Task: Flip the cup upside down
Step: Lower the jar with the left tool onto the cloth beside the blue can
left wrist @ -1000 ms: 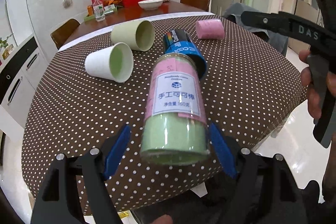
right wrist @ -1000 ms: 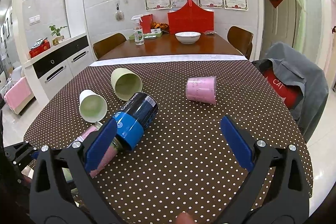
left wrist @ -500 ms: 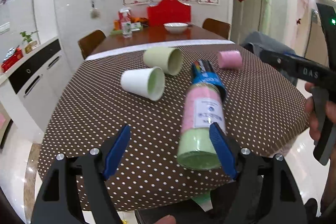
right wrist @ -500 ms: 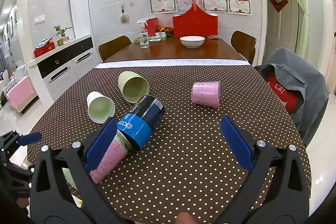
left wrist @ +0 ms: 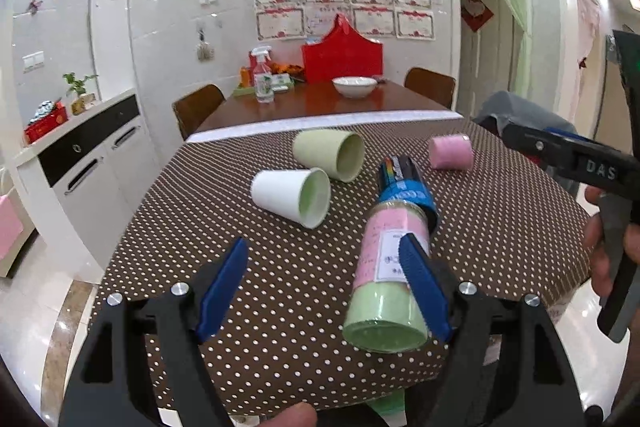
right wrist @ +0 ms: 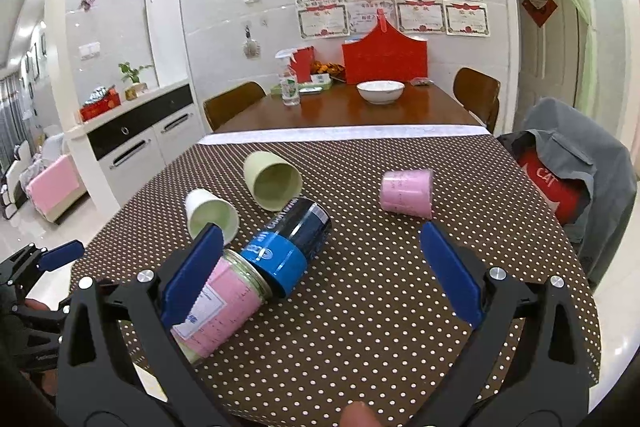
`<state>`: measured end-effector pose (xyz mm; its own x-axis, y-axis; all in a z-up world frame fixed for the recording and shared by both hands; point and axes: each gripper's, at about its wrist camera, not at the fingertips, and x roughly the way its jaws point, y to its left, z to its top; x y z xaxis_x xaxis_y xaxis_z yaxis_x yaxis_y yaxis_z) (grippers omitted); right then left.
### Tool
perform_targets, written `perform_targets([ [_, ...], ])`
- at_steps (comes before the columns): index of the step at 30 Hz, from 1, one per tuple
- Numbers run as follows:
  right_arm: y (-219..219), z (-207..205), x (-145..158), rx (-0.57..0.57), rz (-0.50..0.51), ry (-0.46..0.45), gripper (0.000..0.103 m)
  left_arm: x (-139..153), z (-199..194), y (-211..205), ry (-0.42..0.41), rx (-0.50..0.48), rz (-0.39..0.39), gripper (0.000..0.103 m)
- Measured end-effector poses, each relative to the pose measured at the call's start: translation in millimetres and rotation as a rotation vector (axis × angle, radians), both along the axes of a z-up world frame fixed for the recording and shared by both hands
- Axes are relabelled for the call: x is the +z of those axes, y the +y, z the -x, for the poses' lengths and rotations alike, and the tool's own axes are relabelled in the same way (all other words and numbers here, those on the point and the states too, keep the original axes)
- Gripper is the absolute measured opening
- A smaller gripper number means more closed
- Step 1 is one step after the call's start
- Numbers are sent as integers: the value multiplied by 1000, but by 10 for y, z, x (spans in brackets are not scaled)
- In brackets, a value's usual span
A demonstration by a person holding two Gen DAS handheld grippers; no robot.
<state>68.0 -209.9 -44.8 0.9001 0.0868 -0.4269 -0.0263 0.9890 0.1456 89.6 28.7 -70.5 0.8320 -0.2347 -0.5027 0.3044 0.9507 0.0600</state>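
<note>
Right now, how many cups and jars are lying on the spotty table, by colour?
Green cup: 1
White cup: 1
Pink cup: 1
Blue and black can: 1
Pink and green jar: 1
Total: 5, all on their sides on the dotted tablecloth.

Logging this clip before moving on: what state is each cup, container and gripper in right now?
White cup: on its side, mouth toward camera.
Green cup: on its side, mouth toward camera.
Pink cup: on its side.
Blue can: lying down, its end against the jar.
Pink-labelled jar: lying down.
Left gripper: open, empty.
Right gripper: open, empty.
</note>
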Motion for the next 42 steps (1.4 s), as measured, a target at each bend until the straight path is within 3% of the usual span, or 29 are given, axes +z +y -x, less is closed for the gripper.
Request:
perform_targets([
  [10, 46, 58, 73, 81, -8, -51, 97, 147, 63, 20, -112, 93, -30, 77],
  [15, 68, 91, 73, 116, 5, -90, 97, 189, 61, 51, -119, 118, -20, 77],
  [25, 108, 36, 78, 162, 11, -48, 97, 247, 90, 100, -139, 137, 2, 77],
  [32, 167, 13, 95, 254, 44, -47, 97, 278, 106, 148, -152, 148, 31, 77],
  [42, 391, -75, -48, 483, 308, 4, 97, 220, 92, 228, -139, 154, 59, 77],
])
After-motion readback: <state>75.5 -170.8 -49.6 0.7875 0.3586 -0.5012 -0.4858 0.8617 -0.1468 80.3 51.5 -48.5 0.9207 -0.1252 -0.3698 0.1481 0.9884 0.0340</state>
